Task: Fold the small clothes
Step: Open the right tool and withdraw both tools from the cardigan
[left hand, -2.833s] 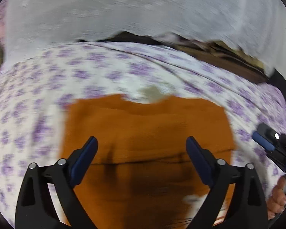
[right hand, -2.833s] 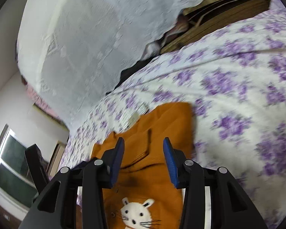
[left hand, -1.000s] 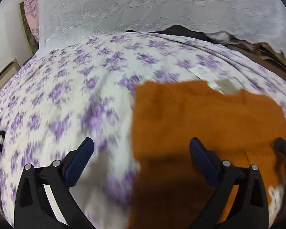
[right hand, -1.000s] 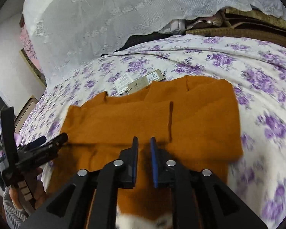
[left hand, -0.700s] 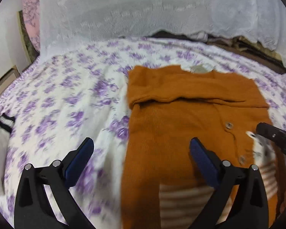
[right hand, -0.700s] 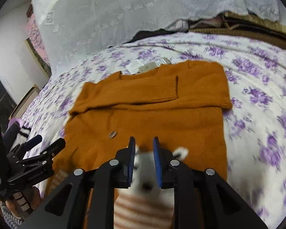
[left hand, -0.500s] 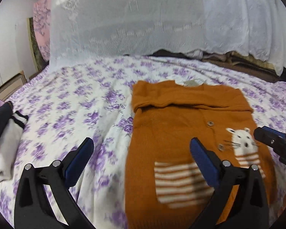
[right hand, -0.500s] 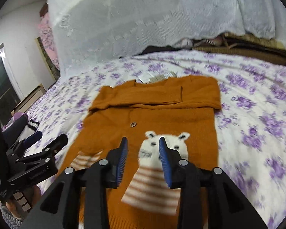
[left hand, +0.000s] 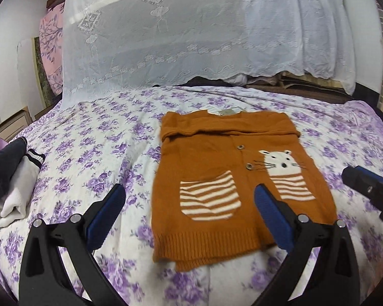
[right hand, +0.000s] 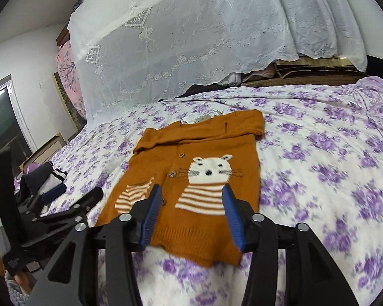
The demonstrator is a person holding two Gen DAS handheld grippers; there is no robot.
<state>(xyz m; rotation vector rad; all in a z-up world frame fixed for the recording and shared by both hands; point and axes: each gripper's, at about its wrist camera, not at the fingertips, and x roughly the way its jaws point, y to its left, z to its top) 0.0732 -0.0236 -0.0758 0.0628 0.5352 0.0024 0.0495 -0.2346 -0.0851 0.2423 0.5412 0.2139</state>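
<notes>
The lace cloth hides whatever lies beneath it.

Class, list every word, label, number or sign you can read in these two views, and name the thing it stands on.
No text can be read in either view.
Paper tags at the neck of the orange sweater: print too small and blurred to read.
Marking on the left gripper's black body, seen in the right wrist view: too small to read.

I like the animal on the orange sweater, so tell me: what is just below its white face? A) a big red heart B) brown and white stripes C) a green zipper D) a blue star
B: on the orange sweater the white whiskered face sits directly above a patch of brown and white stripes.
</notes>
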